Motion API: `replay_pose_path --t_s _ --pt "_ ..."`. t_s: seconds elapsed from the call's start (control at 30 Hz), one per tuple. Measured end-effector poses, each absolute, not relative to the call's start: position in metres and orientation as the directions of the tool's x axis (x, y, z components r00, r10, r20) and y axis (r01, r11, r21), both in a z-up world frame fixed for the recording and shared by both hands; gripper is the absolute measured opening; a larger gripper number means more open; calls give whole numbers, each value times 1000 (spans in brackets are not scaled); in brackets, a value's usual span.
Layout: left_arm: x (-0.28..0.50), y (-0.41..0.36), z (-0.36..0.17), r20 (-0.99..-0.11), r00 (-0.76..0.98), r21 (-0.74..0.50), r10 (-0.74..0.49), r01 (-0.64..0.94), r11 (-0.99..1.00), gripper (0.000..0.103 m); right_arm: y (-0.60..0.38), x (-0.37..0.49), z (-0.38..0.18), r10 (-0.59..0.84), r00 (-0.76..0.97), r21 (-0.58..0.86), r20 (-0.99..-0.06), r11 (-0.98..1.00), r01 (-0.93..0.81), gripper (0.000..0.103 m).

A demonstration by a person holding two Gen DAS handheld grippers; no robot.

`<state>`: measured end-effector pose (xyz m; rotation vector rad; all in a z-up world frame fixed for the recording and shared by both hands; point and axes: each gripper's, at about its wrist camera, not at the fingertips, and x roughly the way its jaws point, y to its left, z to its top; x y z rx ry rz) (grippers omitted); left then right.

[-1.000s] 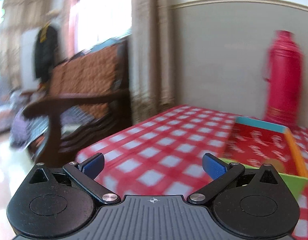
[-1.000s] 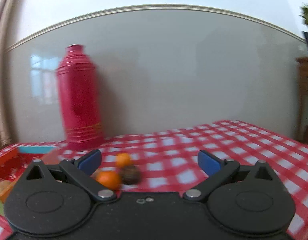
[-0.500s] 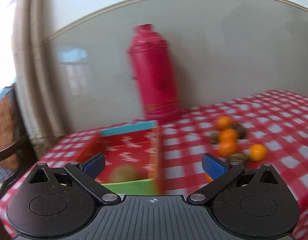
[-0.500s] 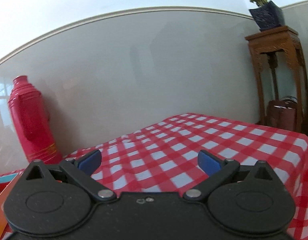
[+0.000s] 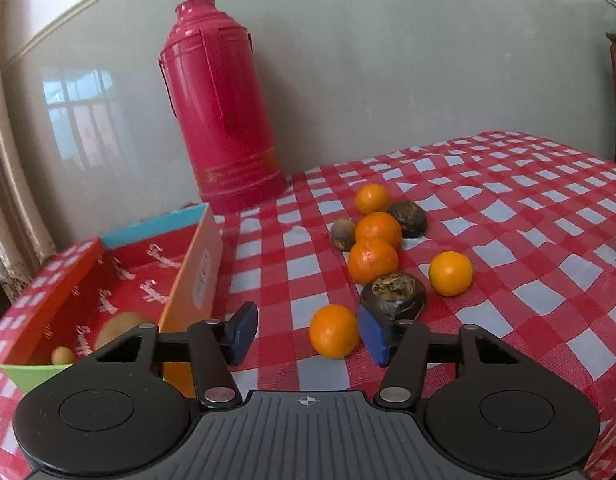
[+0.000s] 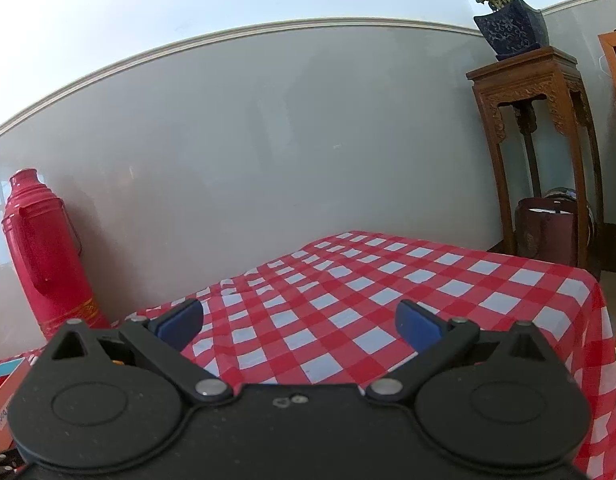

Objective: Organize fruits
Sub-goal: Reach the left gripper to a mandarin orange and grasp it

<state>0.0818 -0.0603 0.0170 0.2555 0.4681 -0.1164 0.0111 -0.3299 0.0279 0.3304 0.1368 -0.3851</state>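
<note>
While its jaws are closing, the left gripper [image 5: 306, 336] frames the nearest orange [image 5: 334, 336] between its blue pads [image 5: 244, 332], which do not yet press on it. That orange is round, glossy and dimpled, and lies on the red-and-white checked tablecloth [image 5: 547, 240] just beside a dark, rough-capped fruit [image 5: 393, 296]. Beyond them lie four more oranges [image 5: 372, 261] and two more dark fruits [image 5: 407, 219] in a loose cluster. To the left stands an open cardboard box [image 5: 196, 264], red inside, holding two yellowish fruits [image 5: 118, 330]. A glossy crimson thermos flask [image 5: 224, 108] stands at the wall. Half a second ago the left pads stood wide and the fruit farther off. The right gripper [image 6: 300, 322] hangs with jaws spread and empty over bare cloth, as before; a carved wooden stand [image 6: 535, 92] carries a potted plant [image 6: 507, 24].
</note>
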Motion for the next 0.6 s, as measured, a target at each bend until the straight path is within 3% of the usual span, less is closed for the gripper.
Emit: replay_pose_path --t_s 0.37,0.5,0.6 --pt "97 -63 7 -511 856 158 -80 185 970 56 -323 17 27 -318 926 288 -202 885 366 98" --pt "98 -64 4 -532 841 142 -101 207 968 33 -322 18 27 -317 926 290 -206 884 367 98" --pt "101 -64 3 -548 829 126 -110 212 969 32 -321 18 27 -315 926 291 -209 884 366 98"
